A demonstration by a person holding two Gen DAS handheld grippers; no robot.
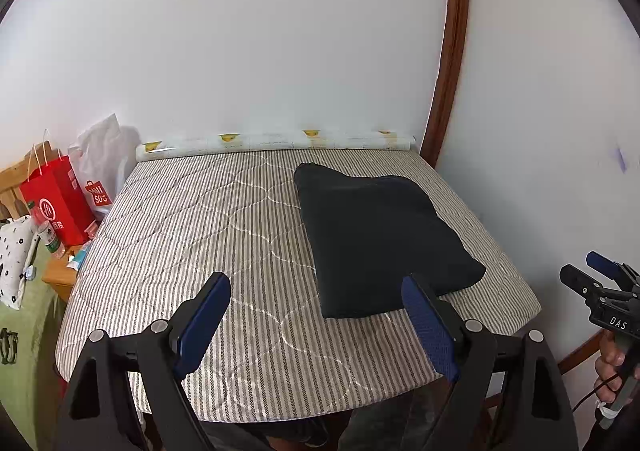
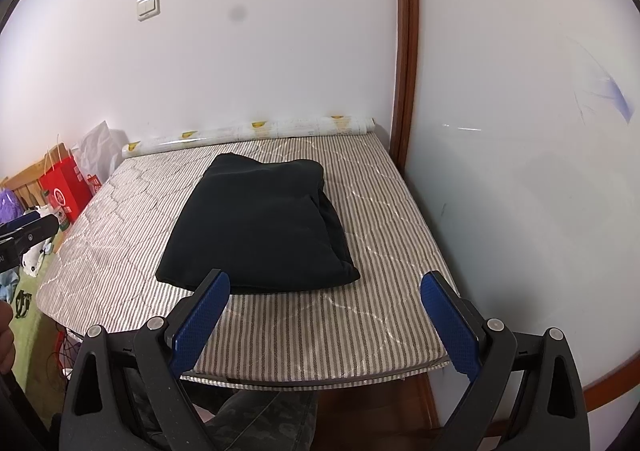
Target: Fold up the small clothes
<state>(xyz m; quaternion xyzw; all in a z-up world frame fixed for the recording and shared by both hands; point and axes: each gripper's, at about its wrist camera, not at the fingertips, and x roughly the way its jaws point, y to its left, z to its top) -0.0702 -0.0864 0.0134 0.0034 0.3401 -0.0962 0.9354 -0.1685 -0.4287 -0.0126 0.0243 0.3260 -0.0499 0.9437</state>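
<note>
Jaws wide apart; folded dark garment [image 2: 256, 219] seemingly lies lengthwise toward wall.

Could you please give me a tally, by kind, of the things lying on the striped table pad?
Folded dark garment on the striped table pad: 1
Rolled white sheet with yellow marks along the far edge: 1
Total: 2
The left gripper and right gripper are open and hold nothing.

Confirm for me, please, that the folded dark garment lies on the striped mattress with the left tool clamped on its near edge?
Not quite: the left tool is open and holds nothing, as the left wrist view shows. The folded dark garment does lie on the striped mattress.
</note>
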